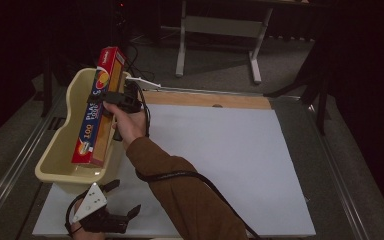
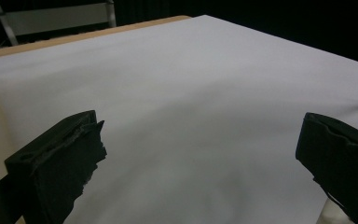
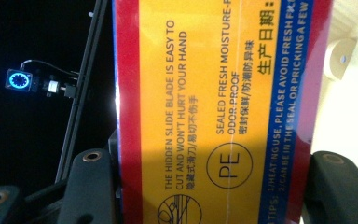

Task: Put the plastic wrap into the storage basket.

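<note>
Your right tongs (image 1: pixel 114 100) clamp the box (image 1: pixel 98 107) above the tub (image 1: pixel 55 155); left tongs (image 1: pixel 122 200) gape empty. Next, lower it in and release.

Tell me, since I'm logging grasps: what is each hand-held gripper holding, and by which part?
The right hand-held gripper clamps the plastic wrap box across its width, around mid-length, above the bin. The left hand-held gripper is open, holding nothing.

Right gripper (image 1: pixel 111 101) jaws clamped, arm outstretched; left gripper (image 1: pixel 122 200) jaws wide.
</note>
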Motion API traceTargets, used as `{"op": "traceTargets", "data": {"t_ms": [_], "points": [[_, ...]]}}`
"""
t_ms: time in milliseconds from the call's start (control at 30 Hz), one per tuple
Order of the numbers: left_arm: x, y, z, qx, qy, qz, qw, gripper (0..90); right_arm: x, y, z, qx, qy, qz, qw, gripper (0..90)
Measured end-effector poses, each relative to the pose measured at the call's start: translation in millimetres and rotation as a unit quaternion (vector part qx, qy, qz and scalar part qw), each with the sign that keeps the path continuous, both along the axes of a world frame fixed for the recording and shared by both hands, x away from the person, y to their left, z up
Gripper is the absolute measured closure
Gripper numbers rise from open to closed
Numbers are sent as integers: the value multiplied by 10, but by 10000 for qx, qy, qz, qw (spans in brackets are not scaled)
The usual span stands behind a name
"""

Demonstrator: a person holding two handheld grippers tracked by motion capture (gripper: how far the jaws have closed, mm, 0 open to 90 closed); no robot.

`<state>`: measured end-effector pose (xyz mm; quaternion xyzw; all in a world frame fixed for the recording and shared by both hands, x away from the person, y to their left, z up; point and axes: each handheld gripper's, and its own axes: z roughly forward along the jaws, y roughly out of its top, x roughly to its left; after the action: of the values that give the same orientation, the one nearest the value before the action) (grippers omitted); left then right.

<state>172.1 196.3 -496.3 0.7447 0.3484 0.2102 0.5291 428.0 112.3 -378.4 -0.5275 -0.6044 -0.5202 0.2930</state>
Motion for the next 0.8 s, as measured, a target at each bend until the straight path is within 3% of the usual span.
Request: {"op": "traceTargets", "data": {"t_ms": [233, 433, 800], "points": [[1, 9, -2, -20, 4, 12, 10000, 4, 23, 61, -115, 79, 288, -73, 9995, 416], [-1, 11, 0, -34, -8, 13, 10000, 4, 24, 127, -208, 31, 382, -161, 9991, 414], [-6, 8, 1, -57, -13, 17, 10000, 4, -13, 226, -244, -201, 365, -195, 9989, 409]]}}
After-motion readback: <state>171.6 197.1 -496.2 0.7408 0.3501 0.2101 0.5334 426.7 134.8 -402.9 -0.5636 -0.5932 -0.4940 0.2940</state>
